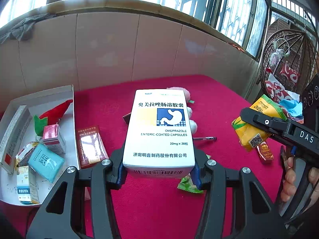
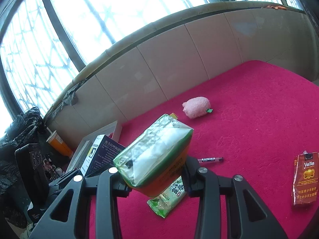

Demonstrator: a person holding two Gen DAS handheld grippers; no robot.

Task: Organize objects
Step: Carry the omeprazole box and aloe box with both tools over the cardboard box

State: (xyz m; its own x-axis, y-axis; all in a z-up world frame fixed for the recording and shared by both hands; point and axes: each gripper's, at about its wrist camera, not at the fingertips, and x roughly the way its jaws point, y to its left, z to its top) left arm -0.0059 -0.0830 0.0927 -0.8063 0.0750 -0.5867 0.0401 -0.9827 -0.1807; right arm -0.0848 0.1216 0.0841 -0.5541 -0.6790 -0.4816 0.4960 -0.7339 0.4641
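Note:
My left gripper [image 1: 158,171] is shut on a white omeprazole capsule box [image 1: 159,129] and holds it above the red cloth. The same box shows in the right wrist view [image 2: 103,151], at the left. My right gripper [image 2: 155,181] is shut on a yellow and green snack packet [image 2: 153,155], held above the cloth; it also shows in the left wrist view [image 1: 257,123] at the right. A white cardboard tray [image 1: 12,189] at the left holds several small boxes and a red plush toy [image 1: 55,111].
On the red cloth [image 2: 249,119] lie a pink plush toy [image 2: 196,107], a pen [image 2: 210,159], a green sachet [image 2: 167,201], a red YunYan cigarette pack [image 2: 305,179] and a dark red packet [image 1: 89,146]. A tiled wall runs behind. A wicker chair [image 1: 289,59] stands at the right.

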